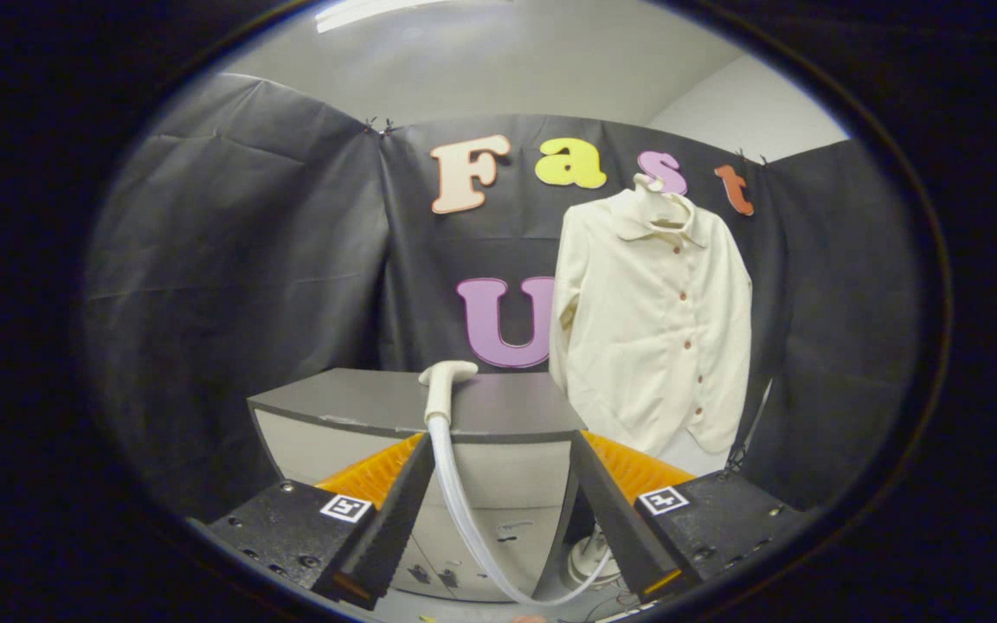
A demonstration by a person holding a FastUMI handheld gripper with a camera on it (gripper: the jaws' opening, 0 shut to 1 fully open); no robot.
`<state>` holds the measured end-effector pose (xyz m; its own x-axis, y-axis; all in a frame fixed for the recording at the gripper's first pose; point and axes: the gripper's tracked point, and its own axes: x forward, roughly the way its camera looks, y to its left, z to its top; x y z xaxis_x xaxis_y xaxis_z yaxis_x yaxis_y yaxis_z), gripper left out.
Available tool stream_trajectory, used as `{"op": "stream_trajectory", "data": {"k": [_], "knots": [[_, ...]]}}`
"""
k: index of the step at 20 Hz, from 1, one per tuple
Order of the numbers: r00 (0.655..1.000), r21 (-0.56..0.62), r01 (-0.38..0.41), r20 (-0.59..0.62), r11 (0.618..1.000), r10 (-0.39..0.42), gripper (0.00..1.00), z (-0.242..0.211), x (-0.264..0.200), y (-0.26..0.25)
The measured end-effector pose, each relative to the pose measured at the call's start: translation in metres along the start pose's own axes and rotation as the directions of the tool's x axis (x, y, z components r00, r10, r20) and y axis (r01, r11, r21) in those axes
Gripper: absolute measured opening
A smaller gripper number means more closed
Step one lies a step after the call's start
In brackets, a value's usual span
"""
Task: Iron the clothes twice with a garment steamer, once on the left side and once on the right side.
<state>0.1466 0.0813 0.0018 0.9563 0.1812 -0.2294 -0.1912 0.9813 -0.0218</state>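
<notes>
Tool (498,510) fingers apart, steamer head (445,385) on grey cabinet top (360,402), shirt (650,329) hung by booth wall.

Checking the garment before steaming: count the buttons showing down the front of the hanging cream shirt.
5 small brown buttons run down the placket of the cream collared shirt, from below the collar to near the hem, beyond the open gripper. Folds may hide more.

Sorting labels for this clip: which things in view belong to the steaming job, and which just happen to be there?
For the job: steamer head, its hose, cream shirt on a hanger, and the open claw.
Just there: grey cabinet, steamer base on the floor.
</notes>
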Motion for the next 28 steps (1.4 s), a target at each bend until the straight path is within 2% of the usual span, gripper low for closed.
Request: {"op": "stream_trajectory", "data": {"k": [3,6,11,16,20,23,25,28], "knots": [[1.000,0.076,-0.014,0.005,0.997,0.014,0.96,0.028,0.021,0.000],[0.997,0.140,-0.061,-0.030,0.988,0.066,0.97,0.048,0.045,0.006],[0.987,0.105,-0.110,-0.109,0.988,0.122,0.97,0.060,0.096,0.027],[0.964,0.071,-0.121,-0.230,0.990,0.135,0.97,0.045,0.148,0.053],[0.907,0.017,-0.147,-0.397,0.989,0.141,0.97,0.002,0.182,0.082],[0.848,0.052,-0.202,-0.490,0.978,0.201,0.98,-0.026,0.202,0.108],[0.817,0.054,-0.188,-0.546,0.981,0.186,0.98,-0.041,0.220,0.111],[0.795,0.031,-0.169,-0.587,0.985,0.155,0.98,-0.049,0.245,0.113]]}}
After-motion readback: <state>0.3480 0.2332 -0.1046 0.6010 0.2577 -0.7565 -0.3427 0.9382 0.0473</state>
